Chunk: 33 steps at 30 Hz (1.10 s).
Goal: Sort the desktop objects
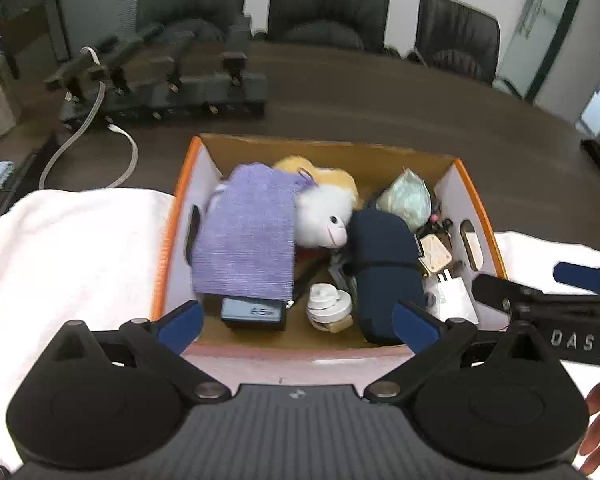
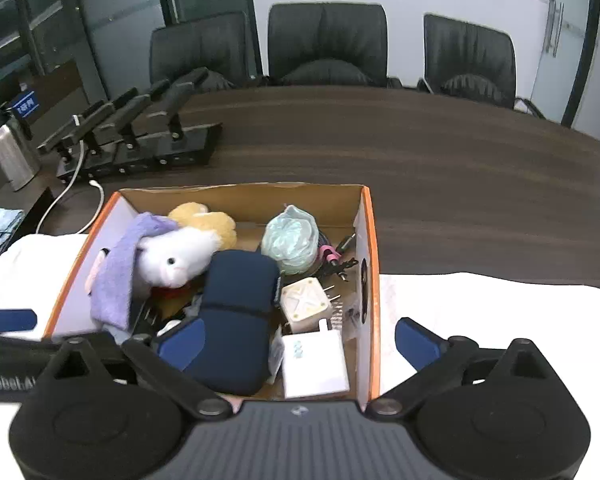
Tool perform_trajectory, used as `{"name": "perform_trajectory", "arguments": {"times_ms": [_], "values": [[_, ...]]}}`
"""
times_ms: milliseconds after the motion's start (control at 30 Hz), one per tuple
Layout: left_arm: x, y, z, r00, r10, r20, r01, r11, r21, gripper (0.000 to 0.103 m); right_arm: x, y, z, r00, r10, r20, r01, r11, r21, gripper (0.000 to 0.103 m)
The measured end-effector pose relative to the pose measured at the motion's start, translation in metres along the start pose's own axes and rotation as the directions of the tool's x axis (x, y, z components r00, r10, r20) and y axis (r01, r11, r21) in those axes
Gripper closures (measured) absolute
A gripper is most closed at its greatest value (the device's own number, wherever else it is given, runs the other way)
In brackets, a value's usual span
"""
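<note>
- The orange-edged open cardboard box (image 1: 452, 160) sits on the dark wood worktop (image 1: 380, 92), between two stretches of white cloth (image 1: 72, 248) laid on either side.
- Inside the box, a lilac knitted cloth (image 1: 244, 236) lies at the left, draped over part of a white plush toy (image 1: 324, 216) with a yellow plush piece (image 1: 320, 174) behind it.
- A navy blue soft zip case (image 1: 384, 264) lies lengthwise in the middle; a pale green crumpled bag (image 1: 408, 196) sits behind it.
- A cream plug adapter (image 2: 306, 304) and a white rectangular charger (image 2: 314, 364) lie along the right wall; a dark power bank with a lit display (image 1: 254, 312) and a white round reel (image 1: 328, 300) lie near the front.
- The left gripper (image 1: 298, 320) hovers at the box's front edge, fingers spread wide, holding nothing.
- The right gripper (image 2: 298, 342) hovers over the box's right front corner, fingers wide apart, straddling its right wall, empty.
- Black office chairs (image 2: 328, 44) line the far side.
</note>
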<state>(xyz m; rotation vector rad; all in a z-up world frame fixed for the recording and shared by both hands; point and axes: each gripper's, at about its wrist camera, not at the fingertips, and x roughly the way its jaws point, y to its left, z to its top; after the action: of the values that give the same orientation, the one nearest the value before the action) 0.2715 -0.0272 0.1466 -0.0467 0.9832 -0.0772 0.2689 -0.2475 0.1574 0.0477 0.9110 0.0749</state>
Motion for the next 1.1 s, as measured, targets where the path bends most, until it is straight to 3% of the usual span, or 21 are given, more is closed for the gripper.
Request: {"name": "perform_trajectory", "arguments": {"times_ms": [200, 267, 433, 767, 1100], "values": [[-0.023, 0.009, -0.039, 0.991, 0.017, 0.131, -0.020, 1.000, 0.024, 0.000, -0.033, 0.015, -0.035, 0.992, 0.002, 0.128, 0.005, 0.999, -0.053, 0.000], [-0.030, 0.013, -0.061, 0.979, 0.026, 0.200, -0.030, 0.999, 0.018, 0.000, -0.044, 0.020, -0.054, 0.982, 0.005, 0.190, 0.007, 0.998, -0.064, 0.000], [-0.032, 0.016, -0.111, 0.957, 0.027, 0.290, -0.042, 0.998, 0.049, 0.000, -0.059, 0.031, -0.107, 0.957, 0.019, 0.290, 0.001, 0.997, -0.071, 0.000], [-0.044, 0.026, -0.190, 0.929, 0.041, 0.368, -0.060, 0.997, 0.040, 0.000, -0.064, 0.041, -0.196, 0.943, 0.038, 0.329, -0.022, 0.998, -0.051, 0.000], [-0.042, 0.028, -0.253, 0.925, 0.032, 0.378, -0.067, 0.994, 0.081, 0.000, -0.060, 0.041, -0.262, 0.955, 0.051, 0.292, -0.033, 0.997, -0.066, 0.000]]}}
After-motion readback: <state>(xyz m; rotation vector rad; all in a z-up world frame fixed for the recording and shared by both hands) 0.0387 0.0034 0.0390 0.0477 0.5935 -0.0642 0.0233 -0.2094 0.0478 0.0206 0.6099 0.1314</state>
